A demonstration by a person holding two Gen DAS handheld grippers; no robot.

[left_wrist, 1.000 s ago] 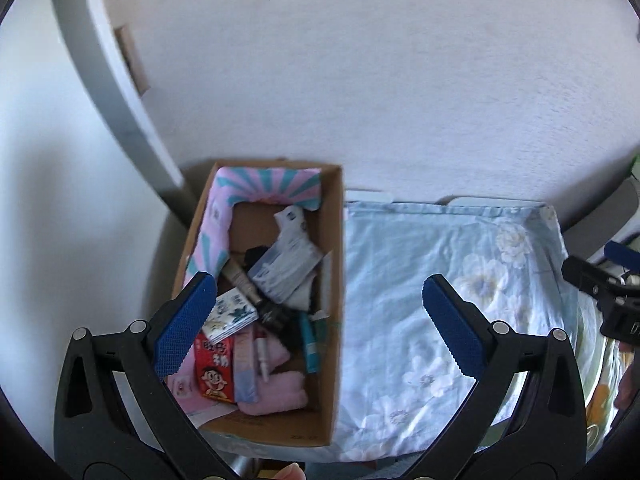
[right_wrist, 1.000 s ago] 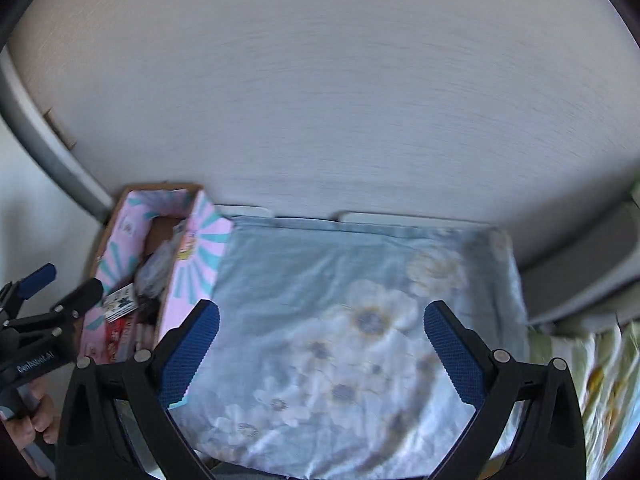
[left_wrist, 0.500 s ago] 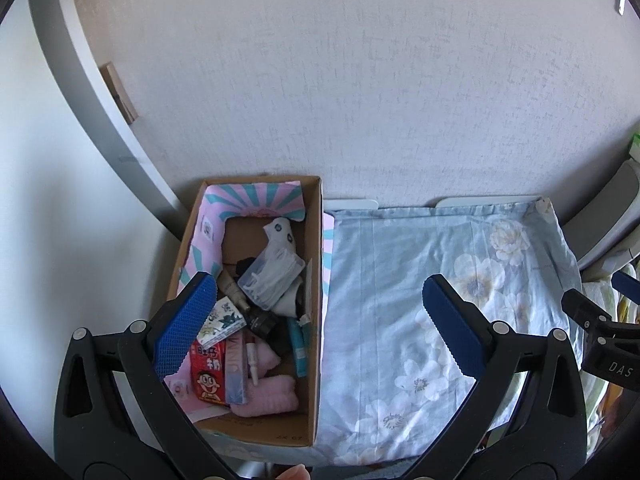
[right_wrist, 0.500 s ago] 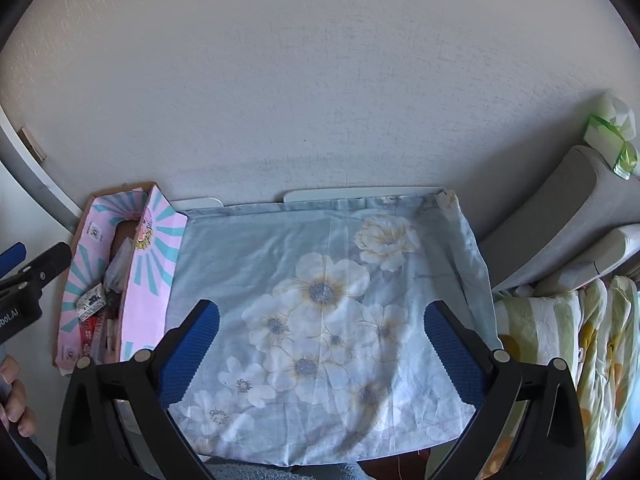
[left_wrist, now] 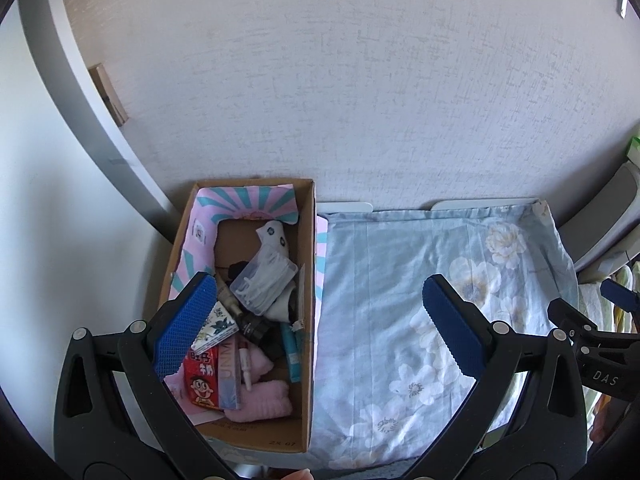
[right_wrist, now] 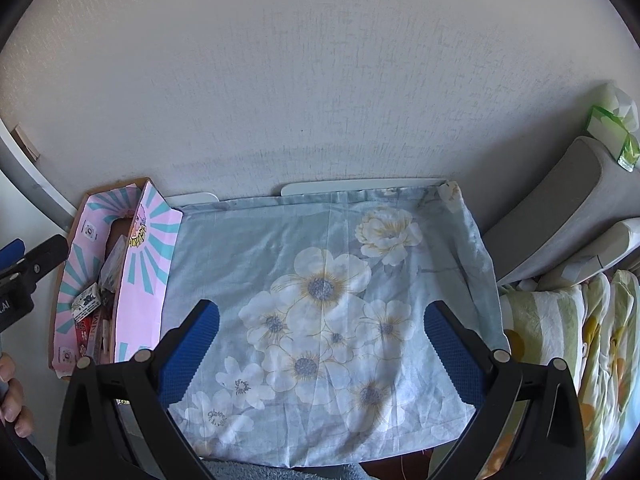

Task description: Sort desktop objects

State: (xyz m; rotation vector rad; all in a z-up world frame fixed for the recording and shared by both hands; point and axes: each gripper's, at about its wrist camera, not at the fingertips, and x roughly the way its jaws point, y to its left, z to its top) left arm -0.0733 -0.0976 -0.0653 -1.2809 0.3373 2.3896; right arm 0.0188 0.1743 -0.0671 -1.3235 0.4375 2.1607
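1. The box (left_wrist: 240,308) stands against the wall, at the left edge of the floral cloth (right_wrist: 328,304). I judge it the collecting place: everything loose lies inside it and the cloth beside it is bare.
2. Contents of the box: a clear case (left_wrist: 264,280) near the middle, a white pouch (left_wrist: 272,236) behind it toward the wall, a red carton (left_wrist: 202,380) and a pink cloth (left_wrist: 260,400) at the near end, a blue tube (left_wrist: 290,354) along the right wall. They are heaped, touching and overlapping, so I judge they were dropped in rather than arranged.
3. A pink and teal striped liner (left_wrist: 244,208) covers the inner walls of the box; one flap hangs over the wall on the cloth side.
4. My left gripper (left_wrist: 320,336) hangs above the seam between box and cloth, fingers spread wide, nothing between them, touching nothing.
5. My right gripper (right_wrist: 322,348) hangs over the middle of the cloth, well right of the box, fingers likewise wide, holding nothing, no contact.
6. Judgement: with both grippers high, apart and empty, the sorting looks finished or nearly so; nothing remains on the cloth to collect.
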